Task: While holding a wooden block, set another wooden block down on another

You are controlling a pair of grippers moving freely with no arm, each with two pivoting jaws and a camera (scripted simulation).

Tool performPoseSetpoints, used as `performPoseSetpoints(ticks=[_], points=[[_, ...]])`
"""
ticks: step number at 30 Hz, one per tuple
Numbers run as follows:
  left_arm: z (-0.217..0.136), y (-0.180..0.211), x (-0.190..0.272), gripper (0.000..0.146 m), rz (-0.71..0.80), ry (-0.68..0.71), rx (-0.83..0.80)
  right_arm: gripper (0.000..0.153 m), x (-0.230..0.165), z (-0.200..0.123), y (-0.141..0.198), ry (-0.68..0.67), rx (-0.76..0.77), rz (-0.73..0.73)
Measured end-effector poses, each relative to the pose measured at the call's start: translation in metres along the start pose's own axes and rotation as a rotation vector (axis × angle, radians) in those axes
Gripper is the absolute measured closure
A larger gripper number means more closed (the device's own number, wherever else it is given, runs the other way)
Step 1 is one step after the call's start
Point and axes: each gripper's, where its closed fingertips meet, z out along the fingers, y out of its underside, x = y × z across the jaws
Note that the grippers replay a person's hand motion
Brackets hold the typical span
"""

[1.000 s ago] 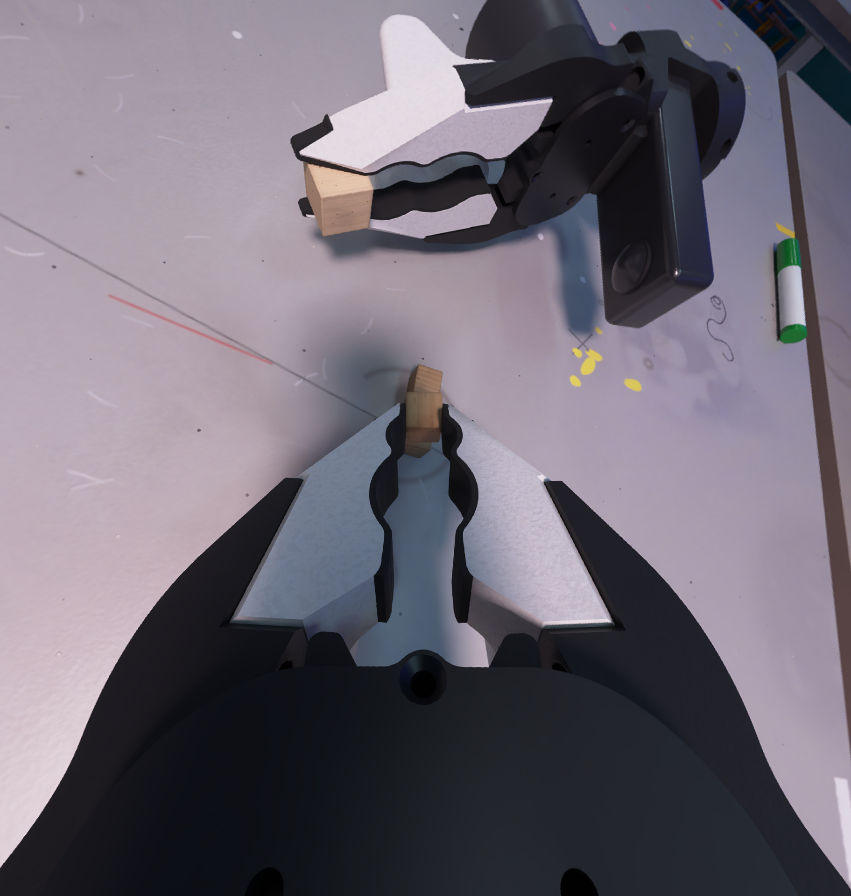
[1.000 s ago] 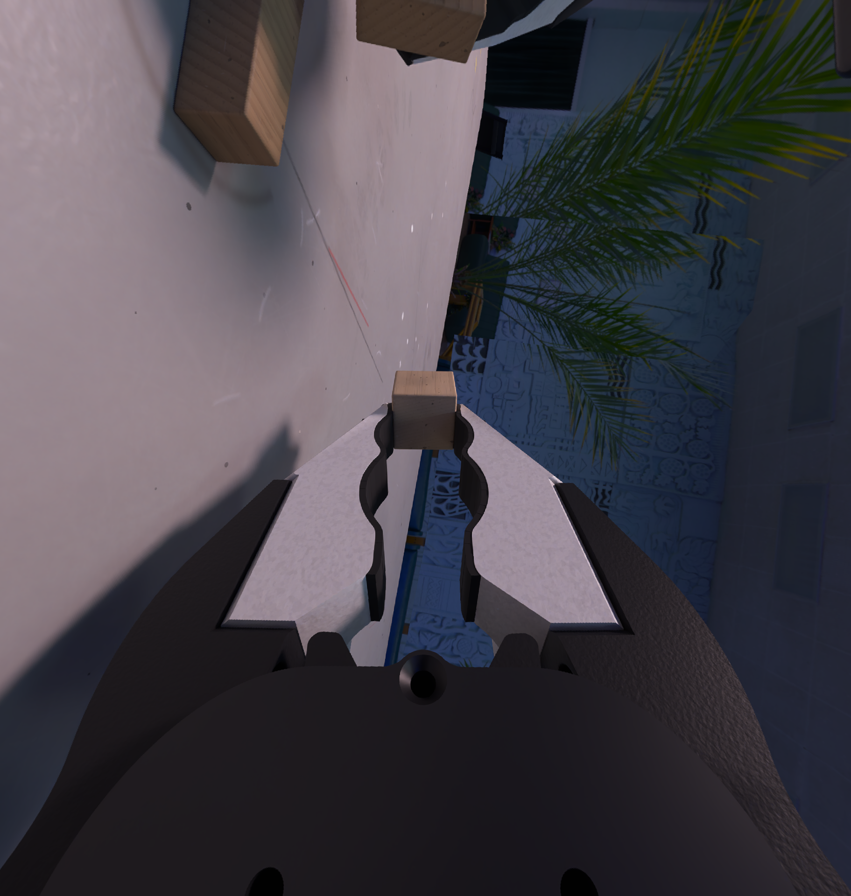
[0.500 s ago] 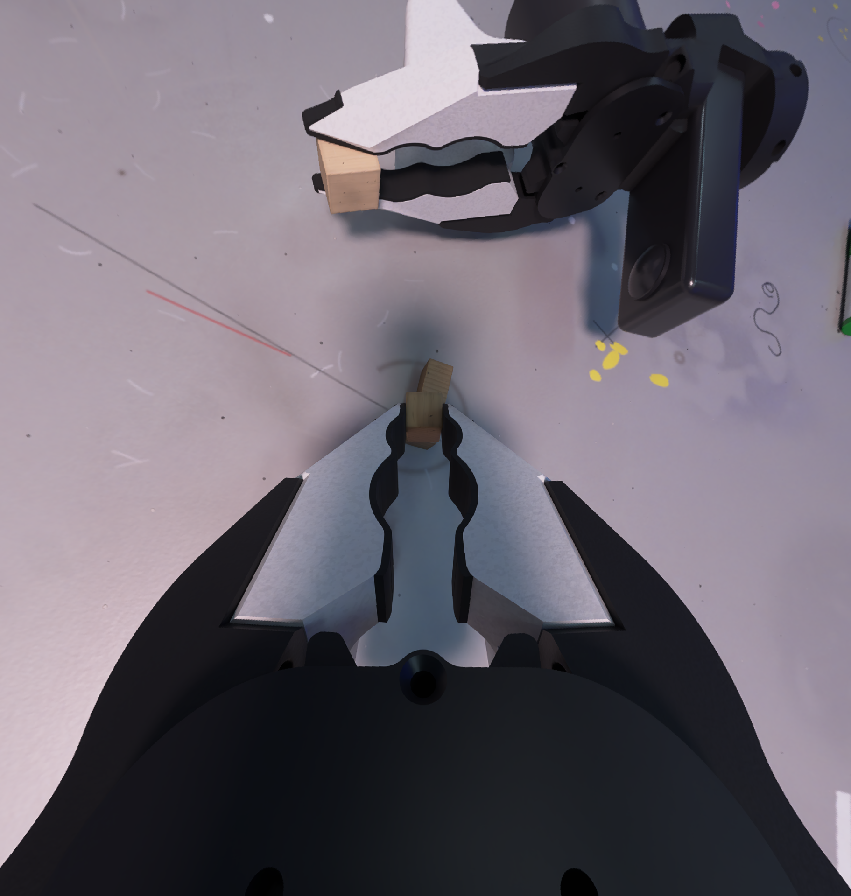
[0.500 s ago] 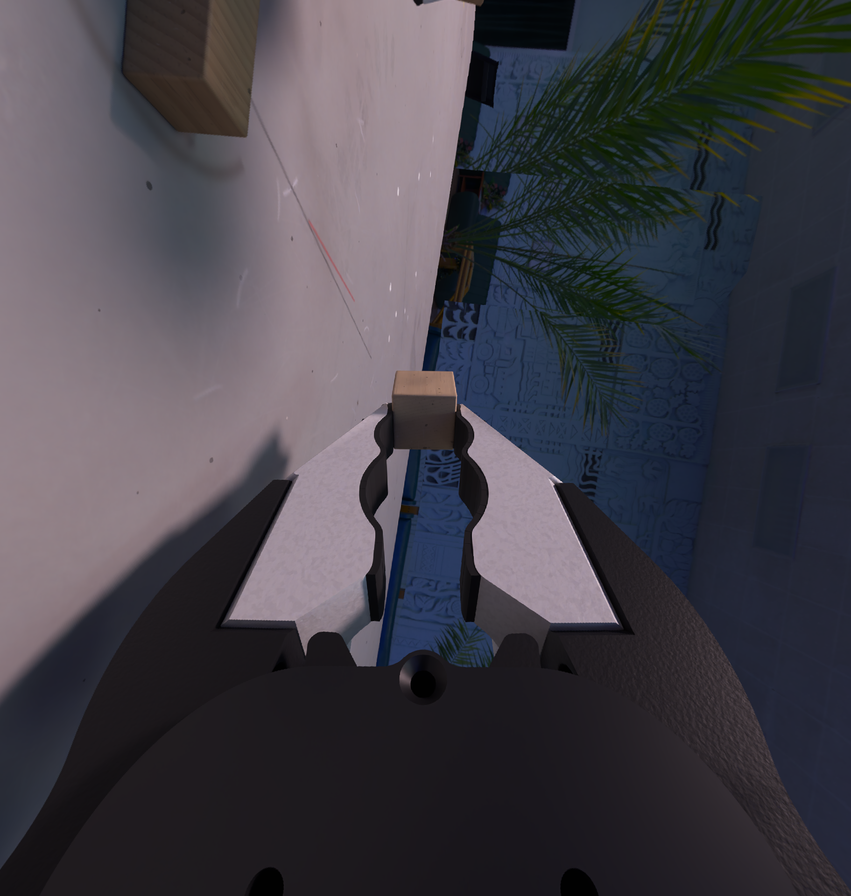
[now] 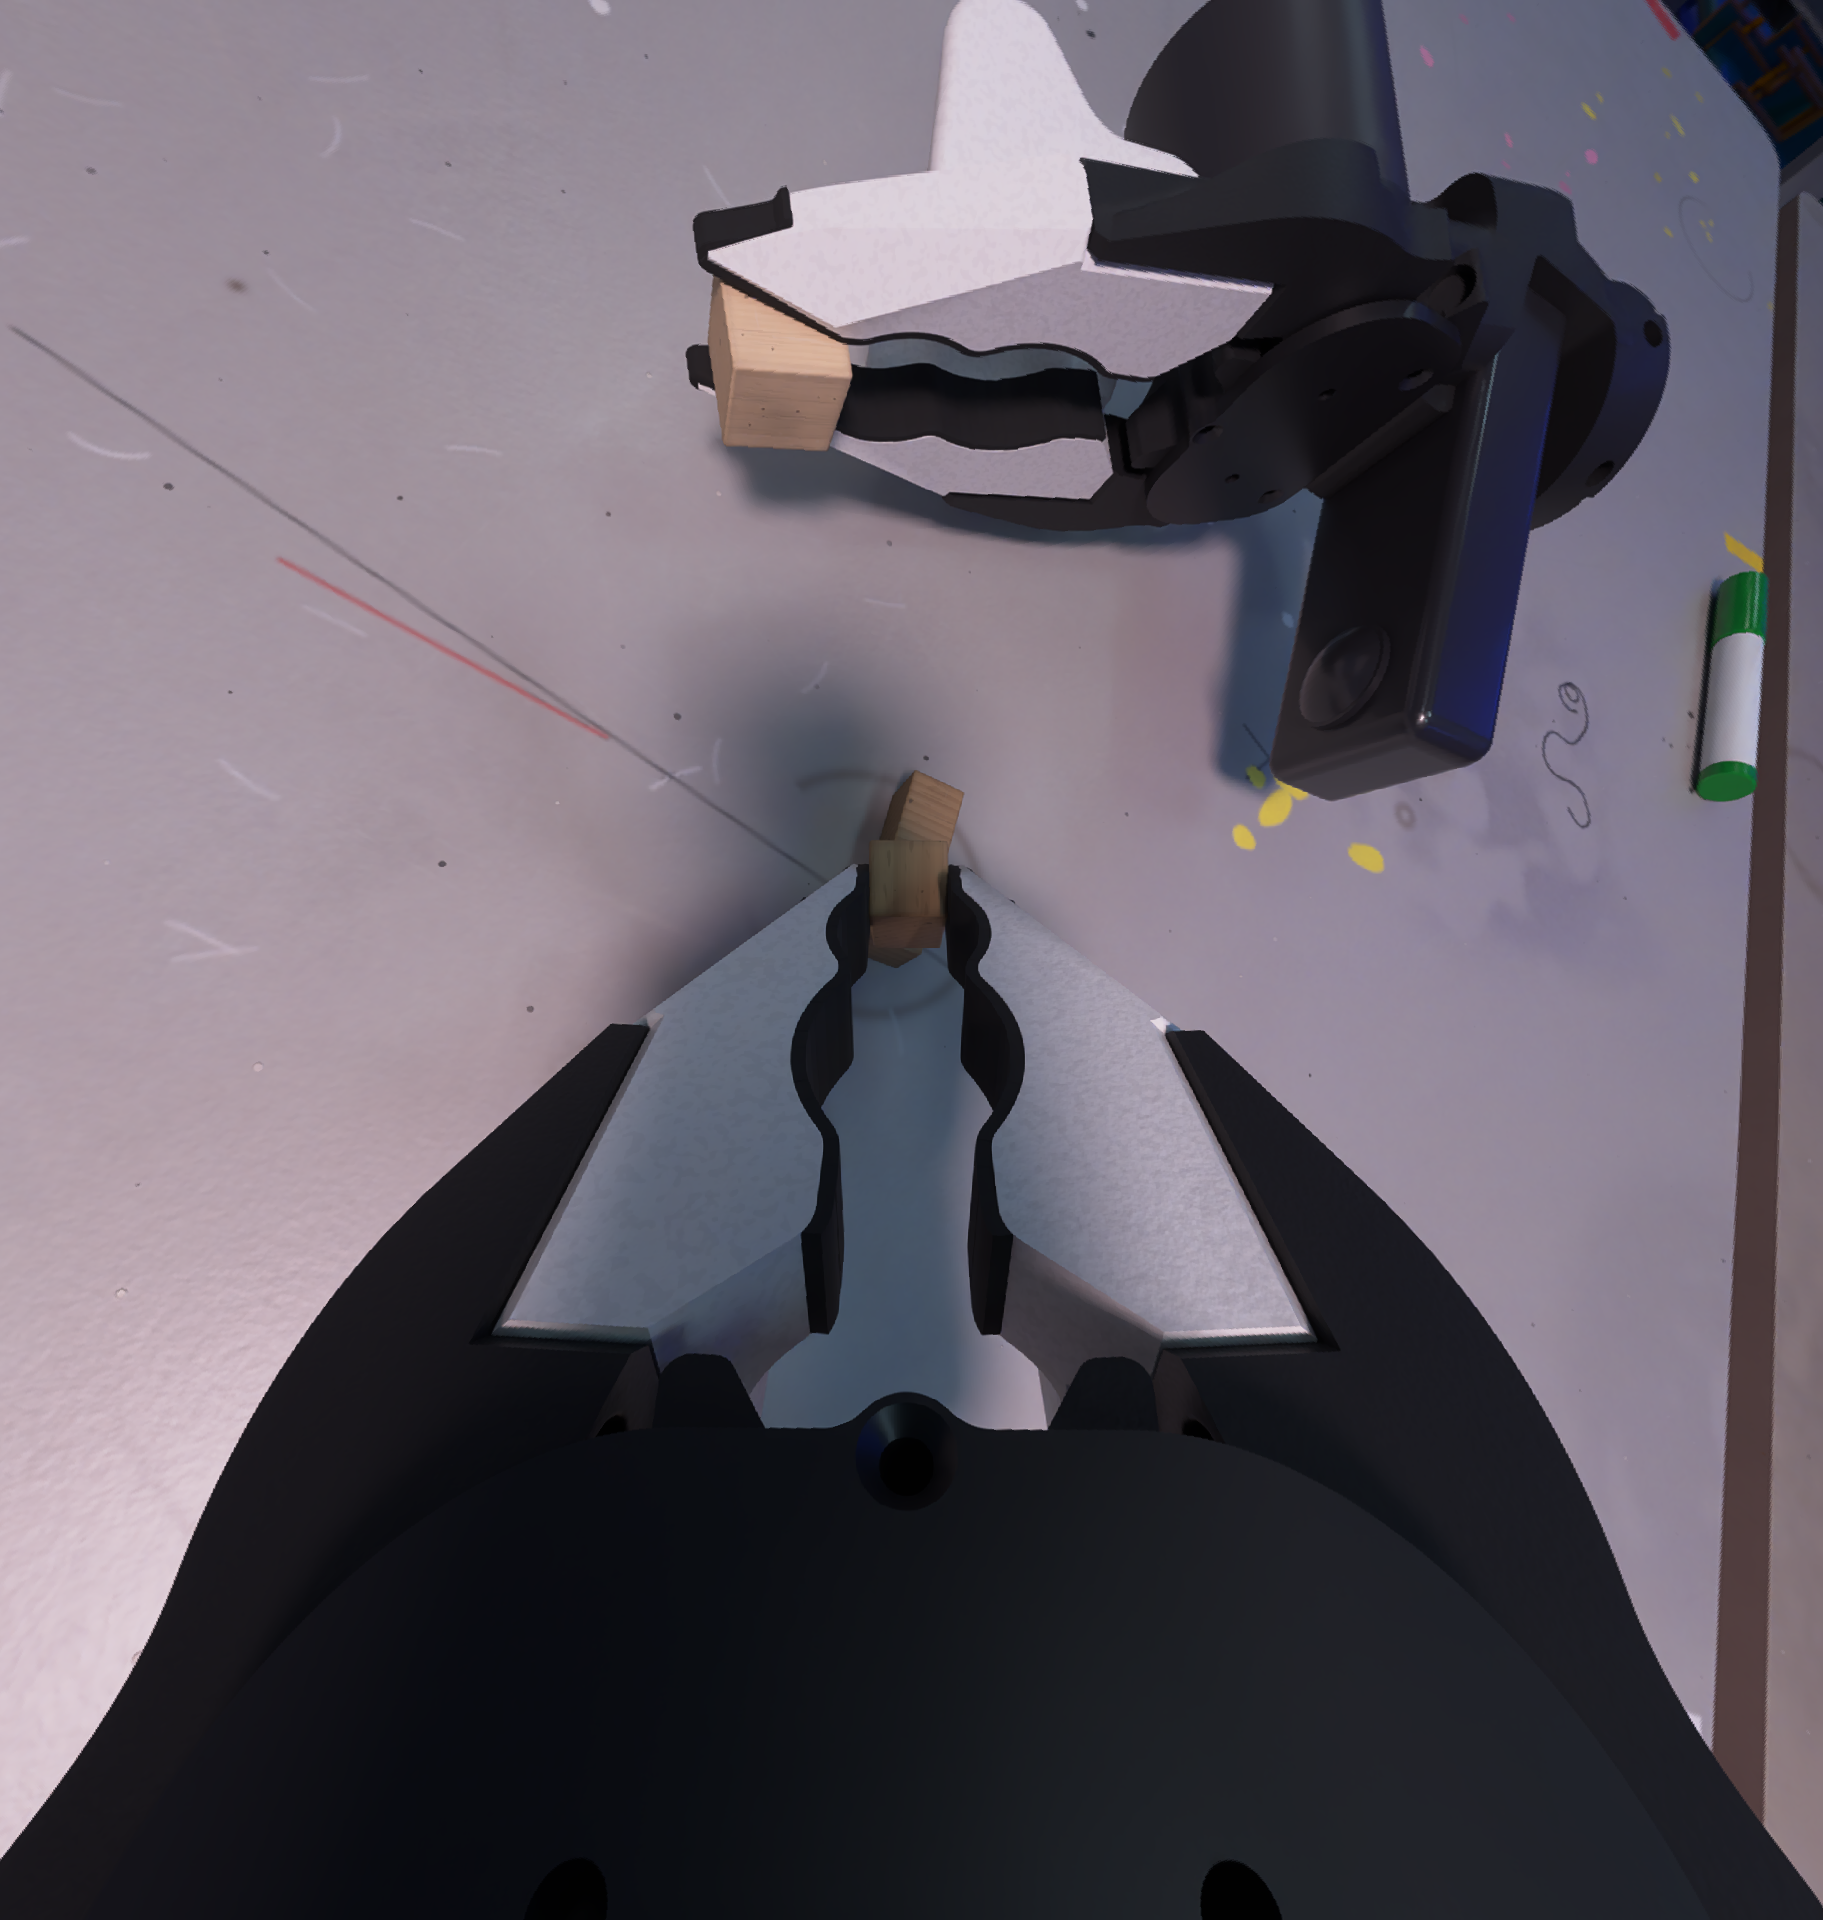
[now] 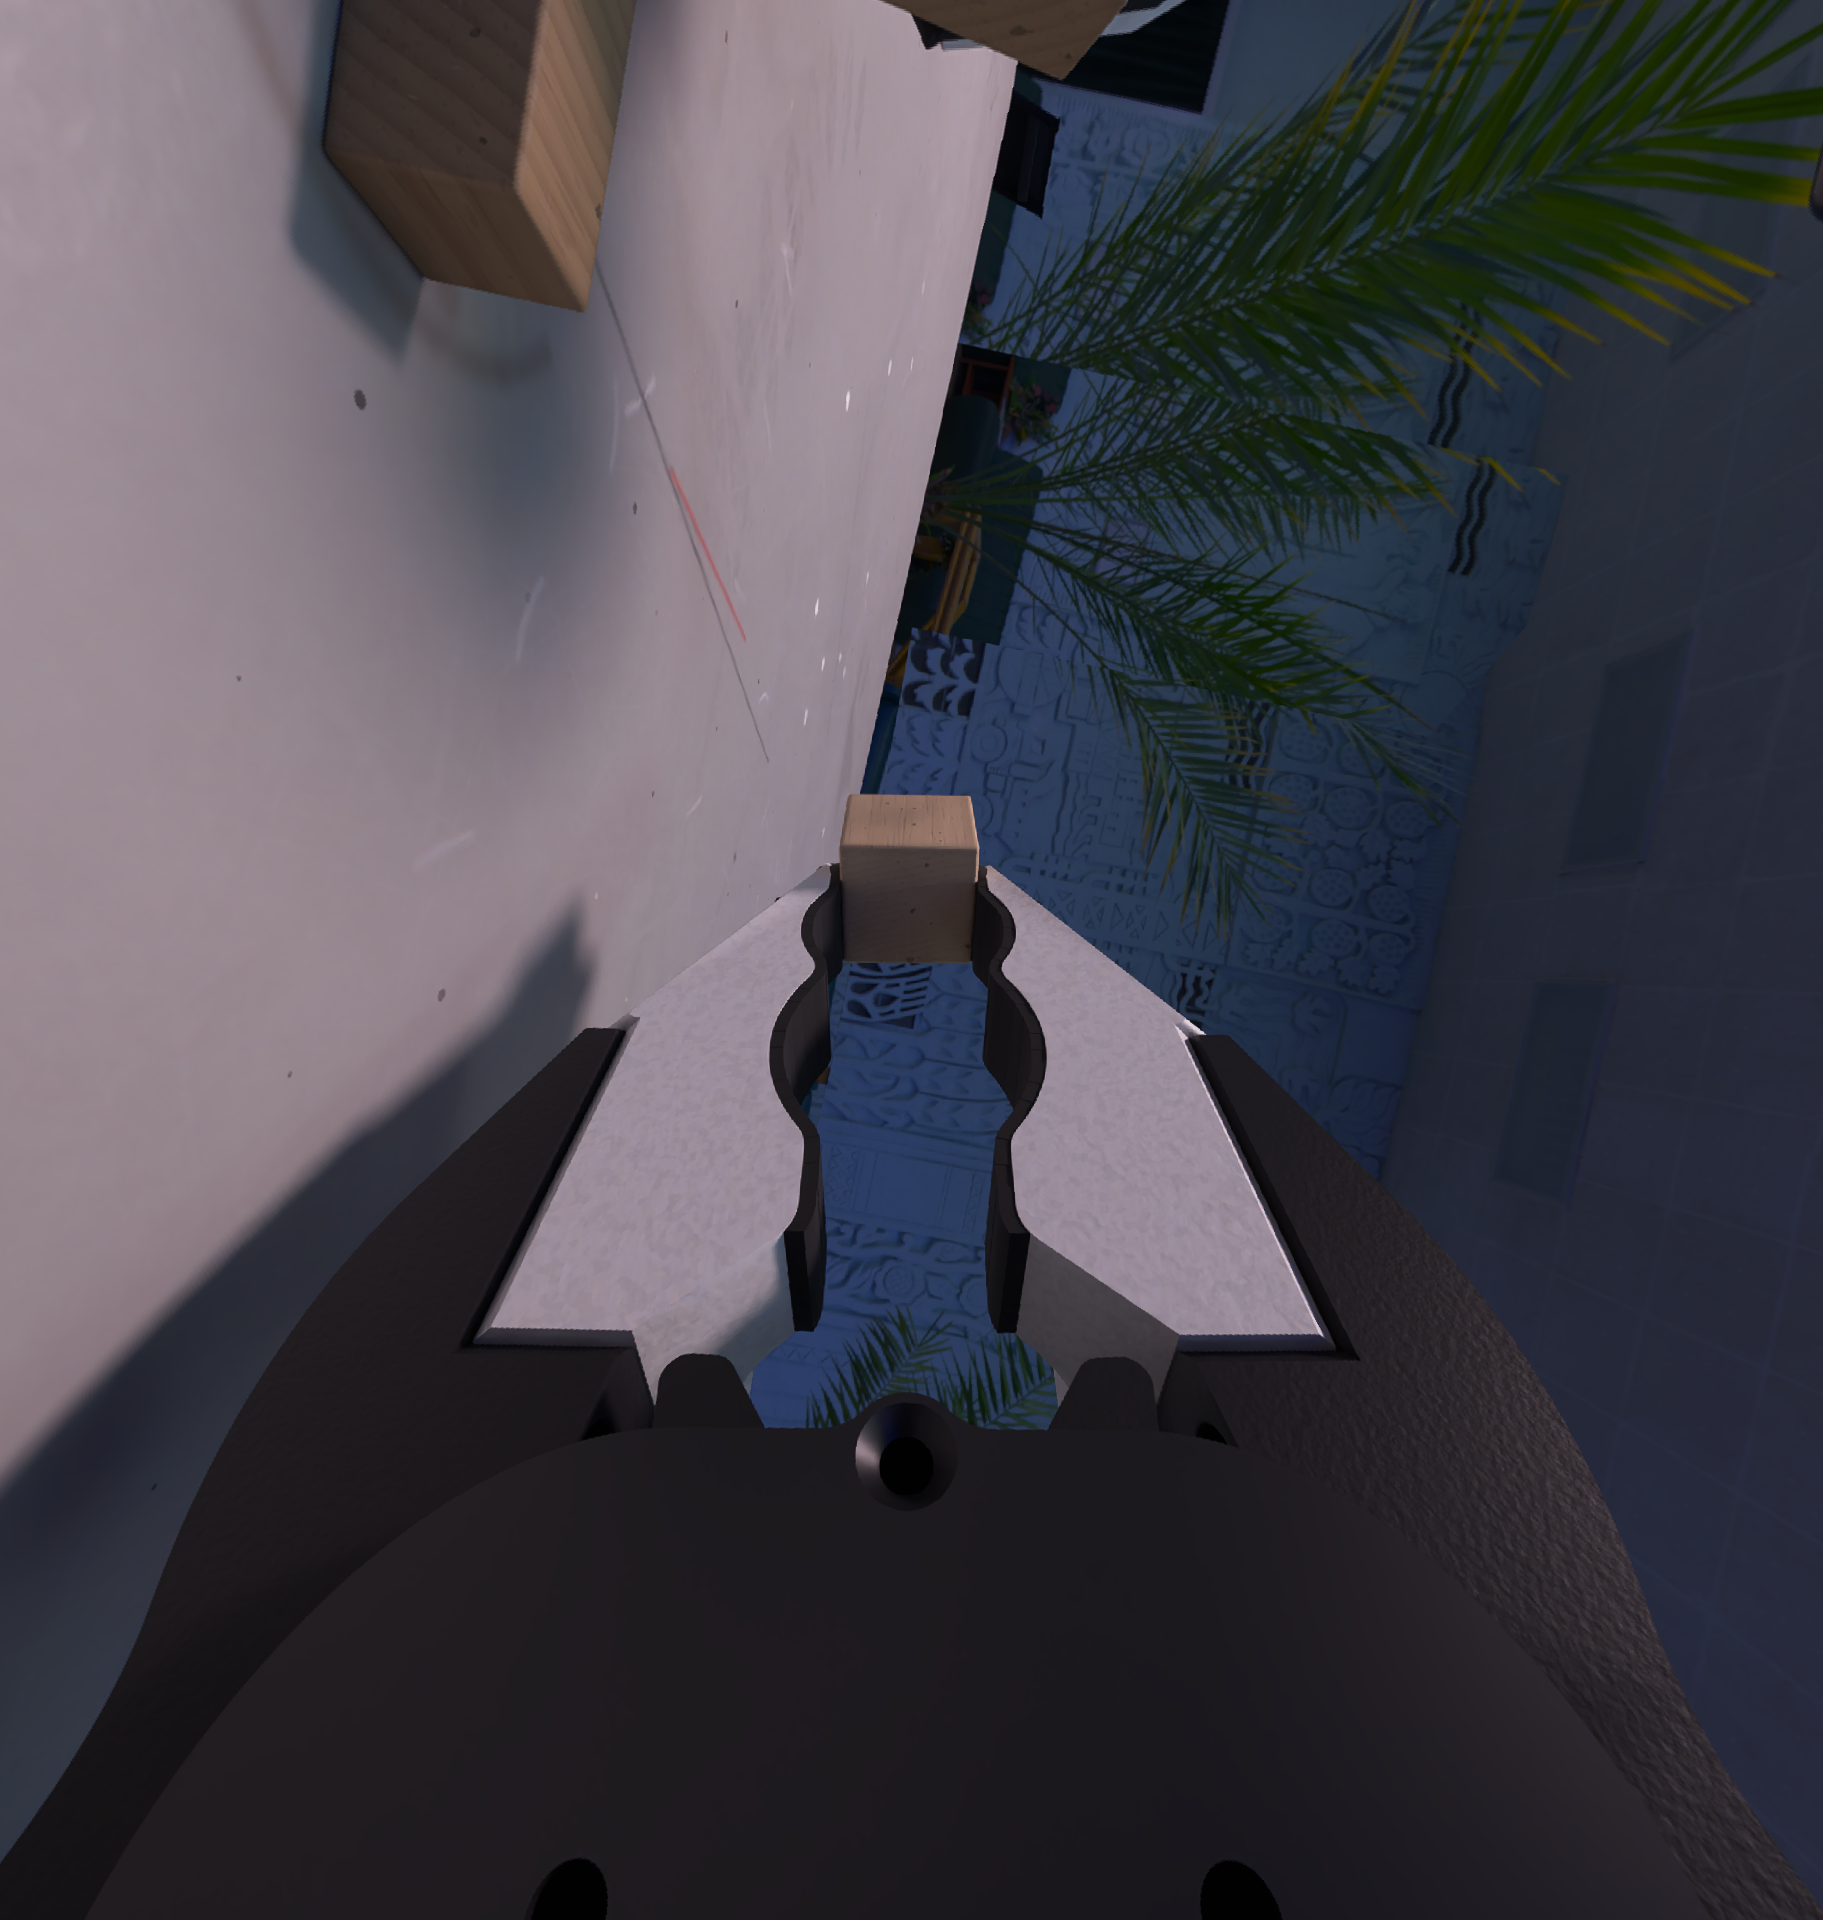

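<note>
The left gripper (image 5: 907,894) clamps a small wooden block (image 5: 903,881) above a second block (image 5: 926,807) on the scuffed grey table (image 5: 263,1039). Farther off, the right gripper (image 6: 909,894) pinches a smooth pale cube (image 6: 909,891); only its view shows palm fronds (image 6: 1302,436).

Both views sharp, no motion blur. Light soft and dim-ish, cool blue-violet cast, from above. Left wrist view: diffuse dark shadow on table (image 5: 263,1039) under block (image 5: 905,883) at left gripper (image 5: 907,896); no glare. Right wrist view: bkgd darker, gripper shadow across tabletop lower left. Wide-angle stretch twd edges.
</note>
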Motion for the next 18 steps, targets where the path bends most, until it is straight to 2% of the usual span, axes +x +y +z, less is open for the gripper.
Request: performPoseSetpoints(ticks=[8, 18], points=[[0.0002, 0.0002, 0.0001, 0.133, -0.047, 0.085, 0.046, 0.129, -0.0022, 0.0027, 0.0003, -0.008, -0.017, -0.003], [-0.0039, -0.0061, -0.0015, 0.133, -0.117, 0.152, 0.148, 0.129, -0.0064, 0.0087, 0.0041, -0.049, -0.069, 0.092]])
